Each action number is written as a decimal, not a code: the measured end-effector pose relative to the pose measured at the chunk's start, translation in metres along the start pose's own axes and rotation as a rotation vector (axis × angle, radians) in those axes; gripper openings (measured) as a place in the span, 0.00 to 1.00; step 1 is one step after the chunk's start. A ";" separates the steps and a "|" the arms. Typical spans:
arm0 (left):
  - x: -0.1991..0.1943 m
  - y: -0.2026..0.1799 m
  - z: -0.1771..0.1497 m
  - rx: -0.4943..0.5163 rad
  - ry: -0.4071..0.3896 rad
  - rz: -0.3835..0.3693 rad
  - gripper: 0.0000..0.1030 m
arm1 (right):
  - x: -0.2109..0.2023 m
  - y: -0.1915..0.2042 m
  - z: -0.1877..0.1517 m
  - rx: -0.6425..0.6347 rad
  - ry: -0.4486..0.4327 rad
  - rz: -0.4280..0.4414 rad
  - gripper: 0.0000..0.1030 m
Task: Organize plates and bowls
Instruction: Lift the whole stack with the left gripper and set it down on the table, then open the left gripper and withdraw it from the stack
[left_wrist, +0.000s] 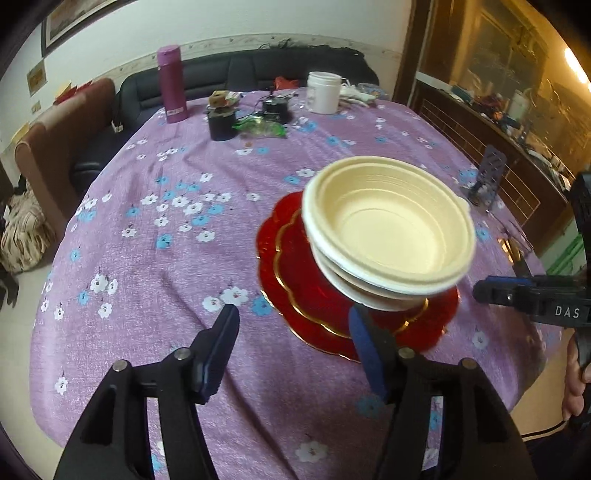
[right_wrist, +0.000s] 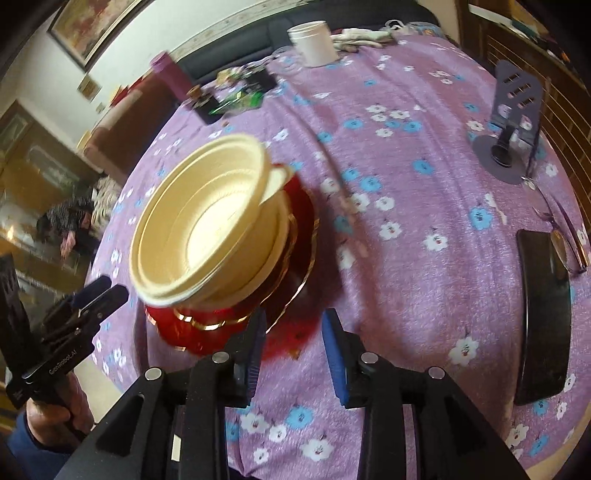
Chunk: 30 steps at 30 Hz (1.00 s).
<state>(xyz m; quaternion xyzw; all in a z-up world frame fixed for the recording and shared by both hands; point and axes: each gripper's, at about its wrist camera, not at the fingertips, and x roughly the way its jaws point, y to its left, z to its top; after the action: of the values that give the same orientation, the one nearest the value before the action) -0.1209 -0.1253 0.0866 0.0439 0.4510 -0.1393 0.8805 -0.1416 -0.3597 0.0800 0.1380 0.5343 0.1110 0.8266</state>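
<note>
A stack of cream bowls (left_wrist: 388, 229) sits on a stack of red gold-rimmed plates (left_wrist: 306, 291) on the purple flowered tablecloth (left_wrist: 155, 258). My left gripper (left_wrist: 291, 350) is open and empty, just in front of the plates' near edge. The right gripper (left_wrist: 491, 290) shows at the right of the left wrist view. In the right wrist view the bowls (right_wrist: 207, 225) rest on the plates (right_wrist: 299, 229) at centre left. My right gripper (right_wrist: 293, 350) is open and empty, close to the plates' near edge. The left gripper (right_wrist: 99, 291) shows at the left.
At the table's far side stand a purple flask (left_wrist: 171, 85), a white jar (left_wrist: 323, 92), a dark cup (left_wrist: 221, 123) and small clutter. A phone stand (right_wrist: 513, 122), glasses (right_wrist: 561, 240) and a black phone (right_wrist: 543, 314) lie at the right. Sofa and chairs stand behind.
</note>
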 end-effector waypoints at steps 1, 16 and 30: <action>-0.001 -0.003 -0.002 0.009 -0.004 0.007 0.61 | -0.001 0.004 -0.001 -0.018 -0.005 -0.005 0.33; -0.015 -0.028 -0.008 0.084 -0.041 0.098 0.88 | -0.016 0.019 -0.020 -0.124 -0.046 -0.021 0.44; -0.025 -0.032 -0.004 0.101 -0.084 0.260 0.98 | -0.038 0.026 -0.022 -0.189 -0.145 -0.030 0.73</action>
<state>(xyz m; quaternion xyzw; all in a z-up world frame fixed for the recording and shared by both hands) -0.1469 -0.1505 0.1058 0.1402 0.3966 -0.0482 0.9059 -0.1781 -0.3449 0.1124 0.0591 0.4622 0.1385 0.8739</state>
